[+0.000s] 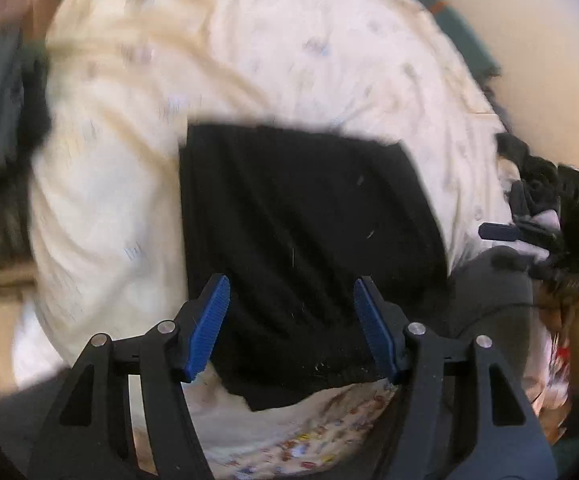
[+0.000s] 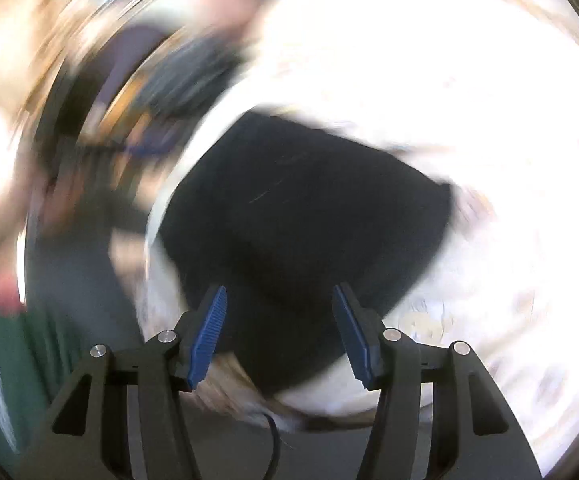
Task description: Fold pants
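Black pants (image 1: 309,224) folded at frame centre on pale sheet (image 1: 129,160). Left gripper (image 1: 291,320) & right gripper (image 2: 279,328) both parted, gripping nothing.

surface: bed covered by a white sheet (image 1: 137,184) with a faint small print, creased and rumpled; item lying directly on it: black pants (image 1: 305,240), folded into a compact, roughly rectangular bundle, flat on the sheet near its middle; right wrist view is blurred but gives the same dark bundle (image 2: 301,216) on bright white cloth (image 2: 469,120)
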`<control>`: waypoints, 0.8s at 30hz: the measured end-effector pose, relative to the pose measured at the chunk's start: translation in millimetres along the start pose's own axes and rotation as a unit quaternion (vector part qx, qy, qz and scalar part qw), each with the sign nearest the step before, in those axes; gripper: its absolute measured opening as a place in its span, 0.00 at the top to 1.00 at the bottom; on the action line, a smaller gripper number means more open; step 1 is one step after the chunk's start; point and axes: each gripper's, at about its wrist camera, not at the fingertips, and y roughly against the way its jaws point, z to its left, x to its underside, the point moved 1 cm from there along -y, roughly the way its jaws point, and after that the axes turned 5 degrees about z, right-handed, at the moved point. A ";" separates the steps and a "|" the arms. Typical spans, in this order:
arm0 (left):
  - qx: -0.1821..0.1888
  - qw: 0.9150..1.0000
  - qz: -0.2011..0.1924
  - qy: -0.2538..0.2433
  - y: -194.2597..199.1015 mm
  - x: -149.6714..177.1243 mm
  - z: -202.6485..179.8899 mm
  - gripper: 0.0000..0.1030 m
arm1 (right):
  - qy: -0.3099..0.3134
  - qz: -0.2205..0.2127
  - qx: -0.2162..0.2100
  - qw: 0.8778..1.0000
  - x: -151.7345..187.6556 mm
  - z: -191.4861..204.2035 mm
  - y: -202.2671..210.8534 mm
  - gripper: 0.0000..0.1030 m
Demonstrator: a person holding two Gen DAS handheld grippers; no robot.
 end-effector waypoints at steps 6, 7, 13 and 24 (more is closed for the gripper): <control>-0.059 0.996 0.067 -0.010 -51.3 23.0 6.4 0.40 | -0.124 -0.031 -0.068 0.989 26.8 -7.3 -48.7 0.48; -0.068 0.995 0.077 -0.020 -56.5 25.6 5.2 0.39 | -0.118 -0.019 -0.068 0.990 28.9 -0.3 -60.5 0.48; -0.112 0.983 0.132 -0.068 -71.1 44.1 -3.3 0.24 | -0.068 0.203 0.059 0.975 52.8 25.5 -136.7 0.48; -0.046 0.998 -0.037 0.036 19.7 -20.2 34.0 0.24 | -0.158 -0.057 -0.022 0.986 1.4 -44.6 -9.9 0.47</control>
